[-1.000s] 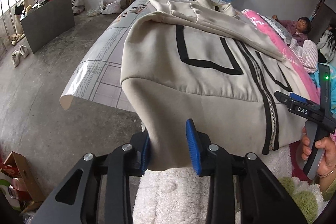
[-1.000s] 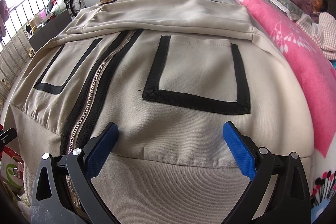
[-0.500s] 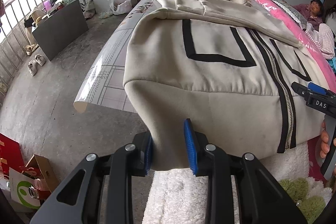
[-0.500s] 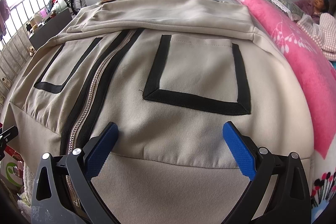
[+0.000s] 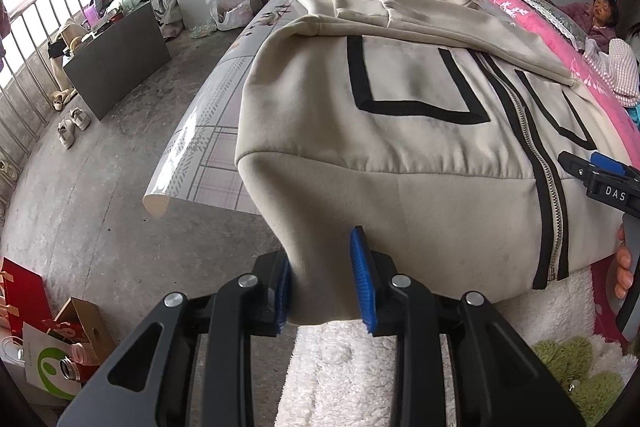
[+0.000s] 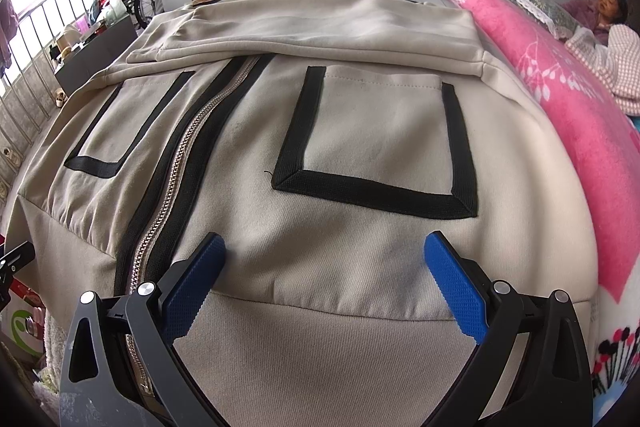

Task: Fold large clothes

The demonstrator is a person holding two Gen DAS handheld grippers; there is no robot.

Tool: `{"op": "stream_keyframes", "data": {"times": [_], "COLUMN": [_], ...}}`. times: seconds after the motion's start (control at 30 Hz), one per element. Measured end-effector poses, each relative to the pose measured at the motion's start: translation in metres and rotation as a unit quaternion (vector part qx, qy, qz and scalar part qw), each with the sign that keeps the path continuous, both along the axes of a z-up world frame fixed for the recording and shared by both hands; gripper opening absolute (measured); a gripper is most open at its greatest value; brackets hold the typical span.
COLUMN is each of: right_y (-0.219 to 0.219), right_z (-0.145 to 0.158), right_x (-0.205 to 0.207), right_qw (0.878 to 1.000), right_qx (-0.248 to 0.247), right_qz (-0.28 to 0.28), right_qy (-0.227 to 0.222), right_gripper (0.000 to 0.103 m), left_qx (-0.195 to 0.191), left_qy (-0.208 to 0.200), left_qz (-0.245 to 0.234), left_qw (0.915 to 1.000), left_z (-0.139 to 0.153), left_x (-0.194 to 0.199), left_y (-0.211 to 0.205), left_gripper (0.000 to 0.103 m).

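Bed [image 5: 208, 131] with glossy plaid-and-leaf patterned cover, near corner curled up. Lying flat on it: cream zip-front jacket with black trim [image 5: 408, 155], hem hanging over the near edge. Along the bed's far side, touching the jacket: pink floral fleece blanket [image 6: 560, 99]. Grey concrete floor [image 5: 100, 187] beside the bed.

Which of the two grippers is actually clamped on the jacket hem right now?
The left gripper: its blue pads pinch the jacket's hem corner. The right gripper stands wide open over the hem, gripping nothing.
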State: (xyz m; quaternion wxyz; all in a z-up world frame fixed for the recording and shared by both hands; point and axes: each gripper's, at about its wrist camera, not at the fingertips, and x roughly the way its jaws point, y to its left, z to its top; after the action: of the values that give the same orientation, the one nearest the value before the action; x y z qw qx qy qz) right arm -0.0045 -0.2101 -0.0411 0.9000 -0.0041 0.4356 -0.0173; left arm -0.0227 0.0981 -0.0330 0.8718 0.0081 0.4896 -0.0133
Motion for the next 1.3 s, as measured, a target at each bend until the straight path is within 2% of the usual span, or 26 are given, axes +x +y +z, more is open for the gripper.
{"op": "stream_keyframes", "data": {"times": [0.8,0.9,1.03,1.2,1.3], "right_y": [-0.004,-0.007,-0.015,-0.031,-0.048], "right_z": [-0.002,0.000,0.006,0.017,0.022], "right_x": [-0.001,-0.004,-0.016,-0.048,-0.068], "right_qw": [1.000,1.000,0.999,0.999,0.998], "right_qx": [0.001,0.012,0.040,0.038,0.055], "right_qz": [0.002,0.005,0.023,0.022,0.014], "right_qy": [0.004,0.005,0.012,0.006,0.007], "right_gripper": [0.095,0.095,0.095,0.095,0.095], "left_qx": [0.009,0.009,0.011,0.009,0.010], "left_qy": [-0.005,-0.005,-0.006,-0.007,-0.007], "left_qz": [-0.001,-0.001,-0.003,-0.004,-0.005], "left_qw": [0.9999,0.9999,0.9999,0.9999,0.9999], "left_z": [0.001,0.001,0.001,-0.001,-0.002], "left_x": [-0.001,-0.002,-0.002,-0.001,0.000], "left_y": [0.000,0.000,0.000,0.002,0.002], "left_gripper": [0.027,0.027,0.027,0.027,0.027]}}
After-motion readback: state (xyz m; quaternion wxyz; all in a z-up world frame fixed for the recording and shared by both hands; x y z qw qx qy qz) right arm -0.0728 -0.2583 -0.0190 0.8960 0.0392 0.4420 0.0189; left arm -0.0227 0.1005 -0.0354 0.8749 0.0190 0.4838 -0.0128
